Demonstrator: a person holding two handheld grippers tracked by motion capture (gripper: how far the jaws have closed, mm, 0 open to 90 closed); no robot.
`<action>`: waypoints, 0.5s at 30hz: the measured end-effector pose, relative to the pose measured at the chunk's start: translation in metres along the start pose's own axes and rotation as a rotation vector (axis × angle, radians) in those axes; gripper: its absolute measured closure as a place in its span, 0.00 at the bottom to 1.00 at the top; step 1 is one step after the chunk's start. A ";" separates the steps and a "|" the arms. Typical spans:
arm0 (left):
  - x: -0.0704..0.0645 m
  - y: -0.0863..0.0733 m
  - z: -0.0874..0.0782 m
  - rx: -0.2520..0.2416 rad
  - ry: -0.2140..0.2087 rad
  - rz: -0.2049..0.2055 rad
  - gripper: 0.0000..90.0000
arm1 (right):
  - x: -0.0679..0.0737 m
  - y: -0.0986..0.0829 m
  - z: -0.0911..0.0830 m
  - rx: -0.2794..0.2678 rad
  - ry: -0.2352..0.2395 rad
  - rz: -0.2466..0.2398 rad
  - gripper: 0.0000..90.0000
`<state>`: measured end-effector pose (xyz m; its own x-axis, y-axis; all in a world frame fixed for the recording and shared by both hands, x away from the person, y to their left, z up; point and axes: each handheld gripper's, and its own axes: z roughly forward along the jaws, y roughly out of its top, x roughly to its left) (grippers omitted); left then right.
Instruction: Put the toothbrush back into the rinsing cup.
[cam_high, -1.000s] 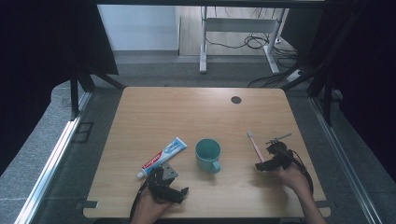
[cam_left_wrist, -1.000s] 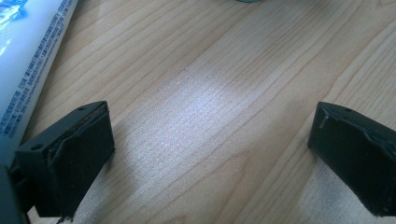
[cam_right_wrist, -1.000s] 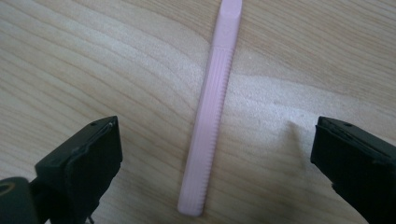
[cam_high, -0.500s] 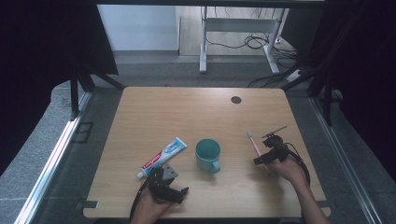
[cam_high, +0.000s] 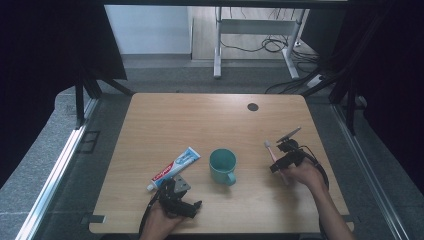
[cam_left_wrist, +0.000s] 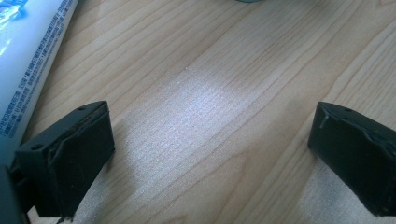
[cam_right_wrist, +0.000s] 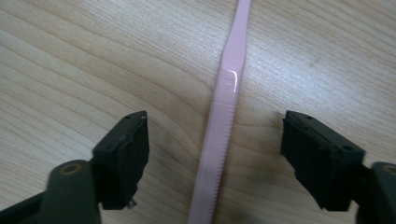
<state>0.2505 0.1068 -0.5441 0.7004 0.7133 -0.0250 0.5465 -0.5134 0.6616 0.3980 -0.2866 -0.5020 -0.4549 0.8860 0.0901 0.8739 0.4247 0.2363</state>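
A pink toothbrush (cam_high: 270, 151) lies on the wooden table (cam_high: 200, 125), right of a teal mug (cam_high: 223, 166). My right gripper (cam_high: 280, 163) hovers over its handle, open; in the right gripper view the pink handle (cam_right_wrist: 224, 116) runs between the two spread jaws, touching neither. A white, blue and red toothpaste tube (cam_high: 173, 169) lies left of the mug. My left gripper (cam_high: 179, 200) rests near the front edge just below the tube, open on bare wood, and the tube's side (cam_left_wrist: 28, 60) appears at the left of its view.
A dark round grommet (cam_high: 252, 106) sits near the table's far edge. A metal desk frame (cam_high: 255, 35) and cables (cam_high: 272, 45) stand on the floor beyond. Dark curtains flank both sides.
My right gripper has moved forward and left along the table onto the toothbrush handle. The left gripper, tube and mug have stayed put.
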 end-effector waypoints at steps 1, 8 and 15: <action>0.000 0.000 0.000 0.000 0.000 0.000 0.00 | 0.000 0.002 0.000 0.009 0.002 -0.003 0.31; 0.000 0.000 0.000 0.000 0.000 0.000 0.00 | 0.000 0.015 -0.001 0.069 0.004 -0.004 0.44; 0.000 0.000 0.000 0.000 0.000 0.002 0.00 | 0.001 0.029 0.000 0.143 0.003 -0.010 0.57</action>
<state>0.2506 0.1069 -0.5441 0.7015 0.7123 -0.0233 0.5450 -0.5150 0.6616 0.4234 -0.2734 -0.4948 -0.4638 0.8812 0.0914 0.8848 0.4556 0.0973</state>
